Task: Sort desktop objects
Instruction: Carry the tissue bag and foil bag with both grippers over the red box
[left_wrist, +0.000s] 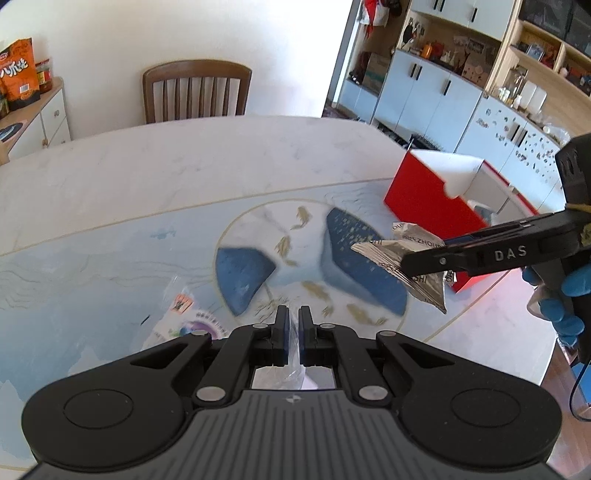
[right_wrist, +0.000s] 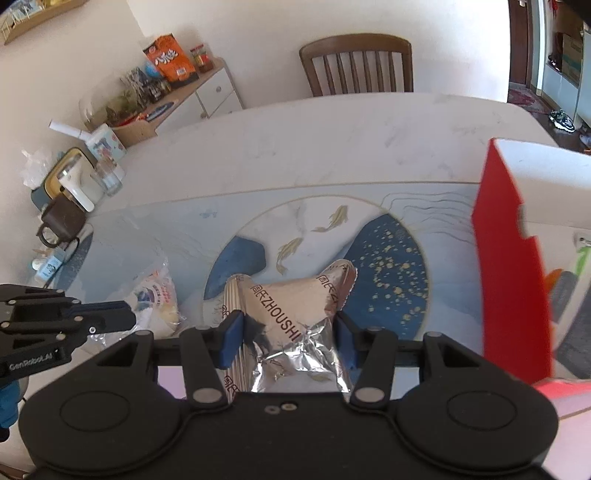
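Observation:
My right gripper (right_wrist: 288, 332) is shut on a silver foil snack packet (right_wrist: 295, 314) printed "ZHOUSHI" and holds it above the table mat, just left of the red box (right_wrist: 509, 280). The same packet (left_wrist: 406, 266) and right gripper (left_wrist: 424, 262) show in the left wrist view, in front of the red box (left_wrist: 421, 199). My left gripper (left_wrist: 293, 328) is shut on the clear plastic of a transparent bread bag (left_wrist: 177, 314); the bag (right_wrist: 155, 295) lies on the mat at the left, with my left gripper (right_wrist: 125, 317) at its edge.
A blue and white fish-pattern mat (left_wrist: 110, 266) covers the near part of the white table (left_wrist: 184, 162). A wooden chair (left_wrist: 195, 92) stands at the far side. The red box is open-topped with items inside. A sideboard with snacks (right_wrist: 173, 62) and kitchen clutter (right_wrist: 74, 184) lie at the left.

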